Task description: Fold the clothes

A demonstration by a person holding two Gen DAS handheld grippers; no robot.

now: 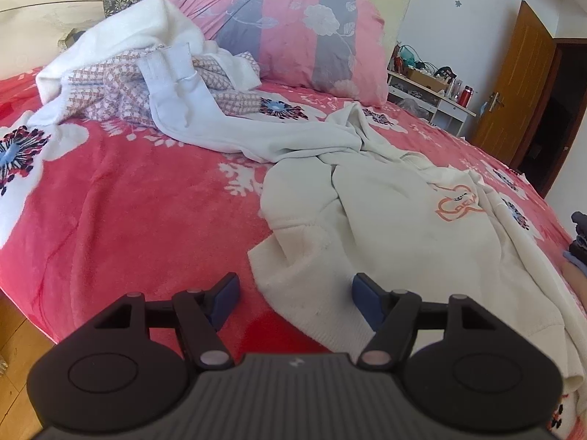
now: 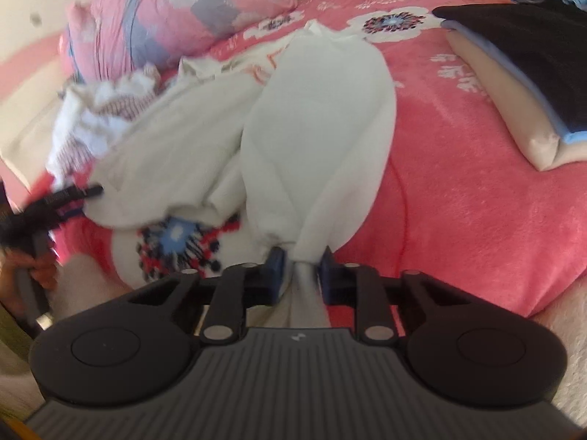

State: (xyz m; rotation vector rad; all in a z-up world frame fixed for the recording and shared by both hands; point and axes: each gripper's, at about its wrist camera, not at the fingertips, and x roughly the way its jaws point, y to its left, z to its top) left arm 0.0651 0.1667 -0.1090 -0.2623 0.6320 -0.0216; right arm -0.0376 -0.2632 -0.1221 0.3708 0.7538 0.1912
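Note:
A cream sweatshirt (image 1: 403,220) with an orange print lies crumpled on the red floral bed cover (image 1: 128,212). My left gripper (image 1: 293,302) is open, its jaws wide apart just over the sweatshirt's near hem, holding nothing. In the right wrist view the same sweatshirt (image 2: 315,139) stretches away from me, and my right gripper (image 2: 301,275) is shut on a bunched end of it. The left gripper (image 2: 69,198) shows there at the left edge, blurred, next to the sweatshirt's other side.
A heap of white and checked clothes (image 1: 154,84) lies further up the bed by a pink and grey pillow (image 1: 293,25). A stack of folded clothes (image 2: 521,84), black on top, sits at the right. A shelf (image 1: 429,91) and a wooden door (image 1: 513,91) stand beyond.

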